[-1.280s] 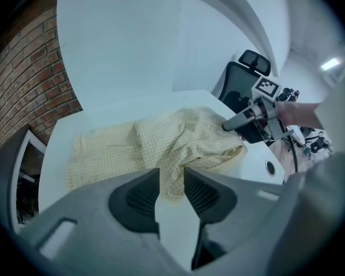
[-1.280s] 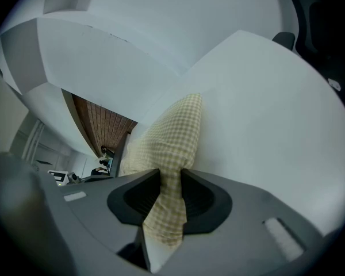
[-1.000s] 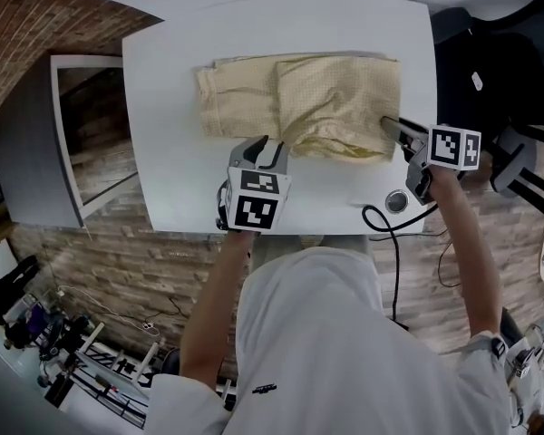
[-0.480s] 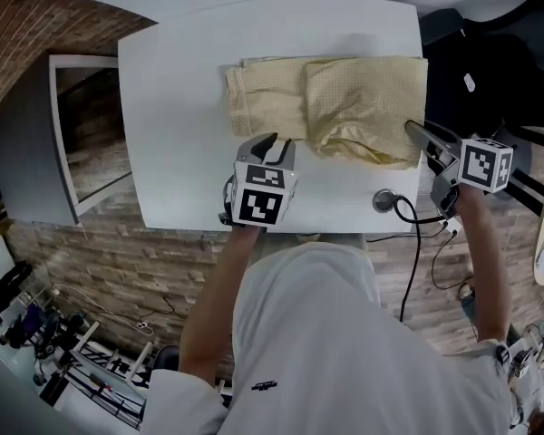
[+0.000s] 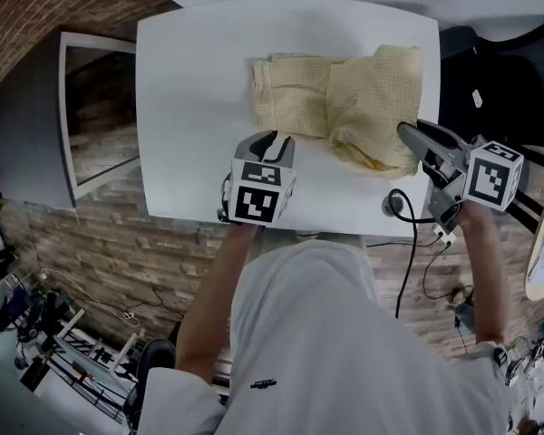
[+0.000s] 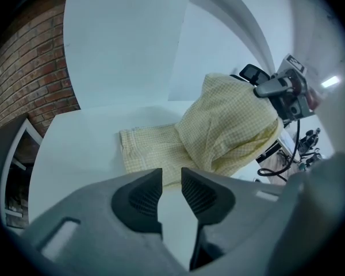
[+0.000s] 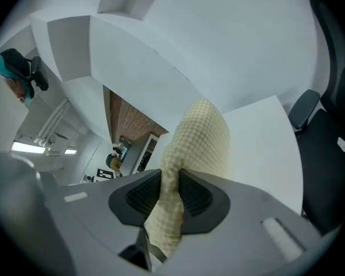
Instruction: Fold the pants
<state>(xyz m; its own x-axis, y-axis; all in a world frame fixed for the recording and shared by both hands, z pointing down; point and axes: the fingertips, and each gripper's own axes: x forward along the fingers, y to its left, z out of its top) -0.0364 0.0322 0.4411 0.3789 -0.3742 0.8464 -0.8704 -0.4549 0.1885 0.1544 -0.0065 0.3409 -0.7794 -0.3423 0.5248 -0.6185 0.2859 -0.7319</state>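
Pale yellow checked pants (image 5: 299,98) lie folded on the white table (image 5: 190,89). Their right end (image 5: 376,98) is lifted and bunched, hanging from my right gripper (image 5: 410,137), which is shut on the cloth. In the right gripper view the fabric (image 7: 198,137) runs between the pads and drapes upward past my right gripper (image 7: 171,194). My left gripper (image 5: 265,143) hovers at the pants' near edge, left of the lifted part. Its jaws have just been closing a little, but a narrow gap remains and nothing is between them (image 6: 171,191). The raised cloth (image 6: 230,125) also shows in the left gripper view.
A black cable with a round fitting (image 5: 394,205) lies at the table's front right corner. A black chair (image 5: 499,71) stands right of the table. A grey framed unit (image 5: 82,116) stands to the left over brick-patterned floor (image 5: 91,261).
The right gripper has risen with the pants' right end, which now stands up bunched off the table. The left gripper has stayed near the pants' front edge.
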